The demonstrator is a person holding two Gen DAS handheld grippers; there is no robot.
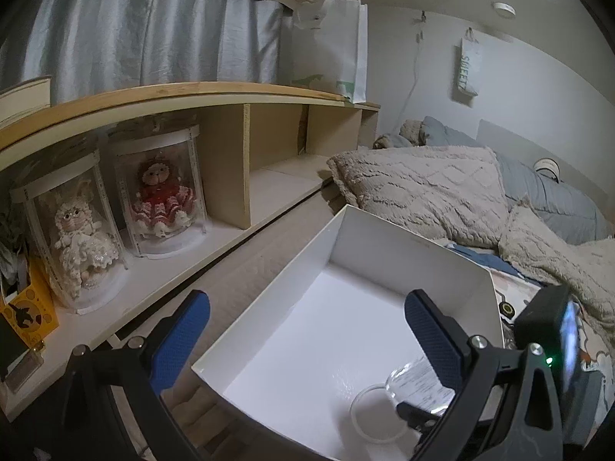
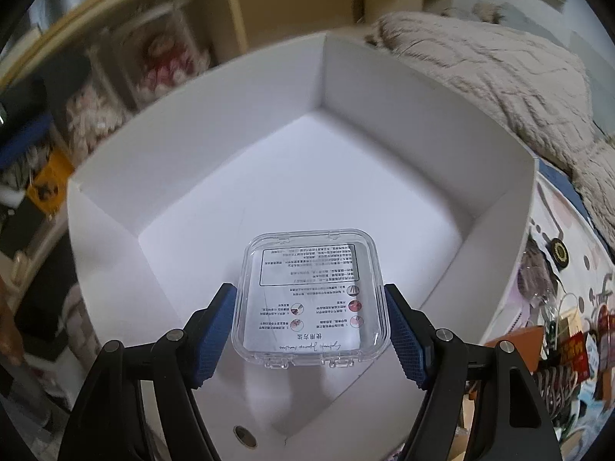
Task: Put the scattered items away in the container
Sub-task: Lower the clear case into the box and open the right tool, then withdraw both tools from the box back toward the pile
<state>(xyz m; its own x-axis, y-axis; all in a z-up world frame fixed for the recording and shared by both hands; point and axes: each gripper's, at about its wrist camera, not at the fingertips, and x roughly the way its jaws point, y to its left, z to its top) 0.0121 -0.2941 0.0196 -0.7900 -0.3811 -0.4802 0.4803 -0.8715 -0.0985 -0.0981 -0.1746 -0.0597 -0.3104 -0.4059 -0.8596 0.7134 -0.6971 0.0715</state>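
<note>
A white cardboard box (image 1: 415, 246) (image 2: 230, 126) lies open on the bed, its inside bare. My right gripper (image 2: 309, 313) is shut on a clear plastic case (image 2: 311, 299) with a printed instruction sheet inside and holds it over the box's near side. The case also shows in the left wrist view (image 1: 419, 384), behind my right finger. My left gripper (image 1: 307, 330) is open and empty, above the box's near left corner. Its blue pads (image 1: 180, 342) stand wide apart.
A wooden shelf (image 1: 246, 96) with two dolls in clear cases (image 1: 157, 192) runs along the left. Beige blankets and pillows (image 1: 423, 188) lie beyond the box. Small scattered items (image 2: 569, 330) and a round black badge (image 2: 558, 252) lie on the patterned sheet right of the box.
</note>
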